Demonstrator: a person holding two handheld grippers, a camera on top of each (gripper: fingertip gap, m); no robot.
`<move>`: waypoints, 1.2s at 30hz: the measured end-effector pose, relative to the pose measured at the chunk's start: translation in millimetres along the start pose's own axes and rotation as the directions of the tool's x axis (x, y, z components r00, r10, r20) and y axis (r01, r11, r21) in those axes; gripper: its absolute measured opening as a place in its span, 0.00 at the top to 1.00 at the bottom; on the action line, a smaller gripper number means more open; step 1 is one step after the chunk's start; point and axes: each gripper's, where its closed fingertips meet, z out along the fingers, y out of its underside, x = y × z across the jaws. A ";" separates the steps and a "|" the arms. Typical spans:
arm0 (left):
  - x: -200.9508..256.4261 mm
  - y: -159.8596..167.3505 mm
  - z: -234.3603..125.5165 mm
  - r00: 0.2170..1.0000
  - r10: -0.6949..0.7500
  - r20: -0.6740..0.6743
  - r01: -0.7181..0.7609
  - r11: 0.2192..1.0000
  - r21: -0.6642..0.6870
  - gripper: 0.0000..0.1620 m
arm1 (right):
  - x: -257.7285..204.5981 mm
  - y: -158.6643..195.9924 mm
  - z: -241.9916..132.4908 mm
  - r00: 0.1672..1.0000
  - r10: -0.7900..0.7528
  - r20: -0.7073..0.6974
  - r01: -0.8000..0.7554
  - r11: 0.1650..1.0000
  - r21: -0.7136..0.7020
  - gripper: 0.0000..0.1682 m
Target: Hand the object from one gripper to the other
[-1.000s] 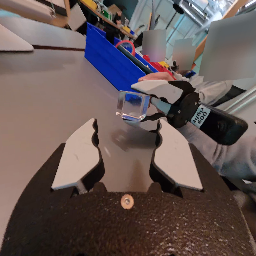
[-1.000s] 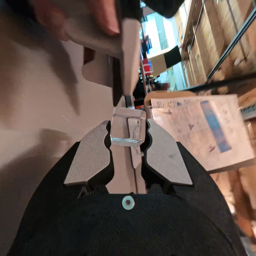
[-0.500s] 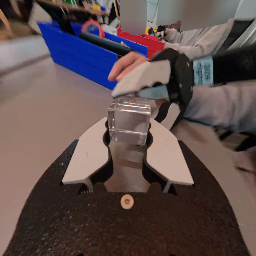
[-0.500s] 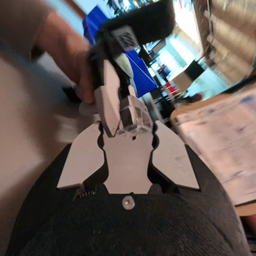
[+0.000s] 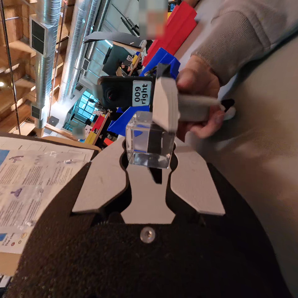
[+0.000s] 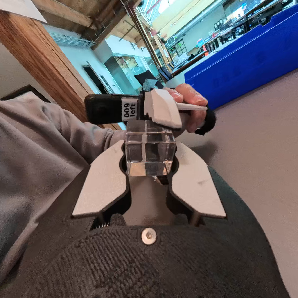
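A clear cube [image 5: 145, 145] is held in the air, and both grippers close on it crosswise. In the left wrist view my left gripper [image 5: 150, 145] has its fingers pressed on the cube's two sides. The right gripper's upper finger [image 5: 164, 104] lies on the cube's top, and its other finger shows dark through the cube from below. In the right wrist view my right gripper [image 6: 150, 148] has its fingers against the cube [image 6: 150, 153]. The left gripper's upper finger [image 6: 161, 109] lies over the cube.
Blue bins [image 6: 241, 64] stand on the grey table [image 6: 258, 153], with a red bin [image 5: 174, 32] beyond them. A printed sheet on cardboard [image 5: 32, 185] is at the left. The person's grey sleeve [image 6: 40, 153] and a wooden beam [image 6: 40, 56] fill the left side. Spacing between my two grippers at the tips: around 5 cm.
A second ago only the right gripper held the cube. The left gripper closed on it and the right opened. Now the right fingers have narrowed back onto the cube, and both grippers have rotated.
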 end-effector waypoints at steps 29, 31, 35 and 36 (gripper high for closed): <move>-5.4 40.8 12.8 0.407 -0.913 0.036 0.910 0.401 -0.108 0.66 | 94.4 -23.1 -68.7 -0.283 -0.959 -0.001 0.171 -0.049 -0.984 0.69; -4.6 41.8 13.1 0.406 -0.913 0.041 0.910 0.399 -0.115 0.67 | 93.8 -22.8 -67.2 -0.284 -0.959 -0.001 0.173 -0.051 -0.984 0.69; -2.8 41.3 13.3 0.404 -0.914 0.031 0.909 0.398 -0.126 0.73 | 92.3 -22.0 -63.3 -0.281 -0.960 -0.001 0.181 -0.052 -0.982 0.69; -3.0 41.2 13.2 0.400 -0.916 0.028 0.911 0.394 -0.125 0.73 | 91.9 -22.4 -63.3 -0.283 -0.959 -0.002 0.180 -0.051 -0.982 0.69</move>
